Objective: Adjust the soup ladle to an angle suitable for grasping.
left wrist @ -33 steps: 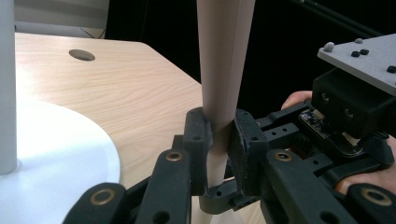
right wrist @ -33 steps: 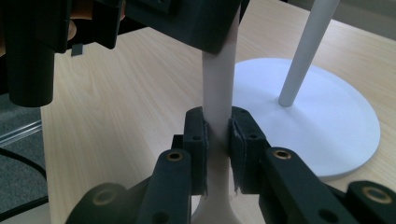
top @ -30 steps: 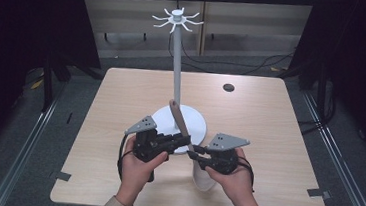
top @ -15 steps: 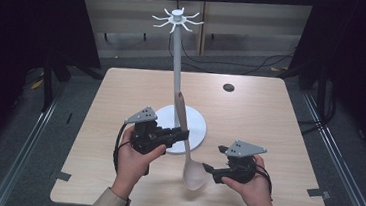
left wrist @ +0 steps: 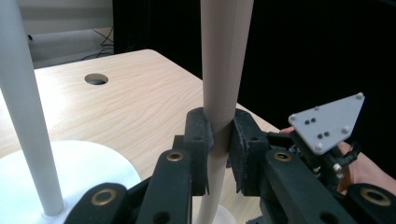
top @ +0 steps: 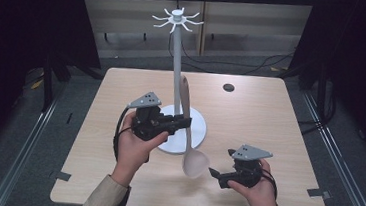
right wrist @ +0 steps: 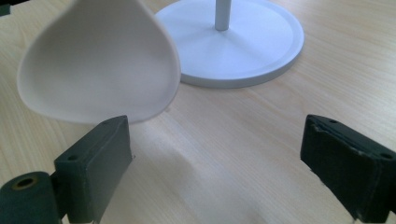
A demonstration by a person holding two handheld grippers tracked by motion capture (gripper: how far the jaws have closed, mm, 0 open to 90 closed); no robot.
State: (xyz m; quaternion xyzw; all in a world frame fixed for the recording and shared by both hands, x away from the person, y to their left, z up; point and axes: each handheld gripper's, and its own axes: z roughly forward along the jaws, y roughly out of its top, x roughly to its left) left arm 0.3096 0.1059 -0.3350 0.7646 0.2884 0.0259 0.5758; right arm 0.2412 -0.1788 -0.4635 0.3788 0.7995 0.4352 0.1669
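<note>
A long beige spoon hangs nearly upright, bowl down, just over the table. My left gripper is shut on the middle of its handle, both pads pressing on it, beside the white hook stand. My right gripper sits low at the front right, a short way from the bowl. Its jaws have just been opening and stand wide apart with only bare tabletop between them.
The stand's round white base lies just behind the spoon bowl, its pole left of the handle. Several hooks ring the stand's top. A small dark hole is at the table's back right.
My right gripper has let go of the spoon, opened and drawn back to the front right. My left gripper has lifted the spoon and swung it more upright.
</note>
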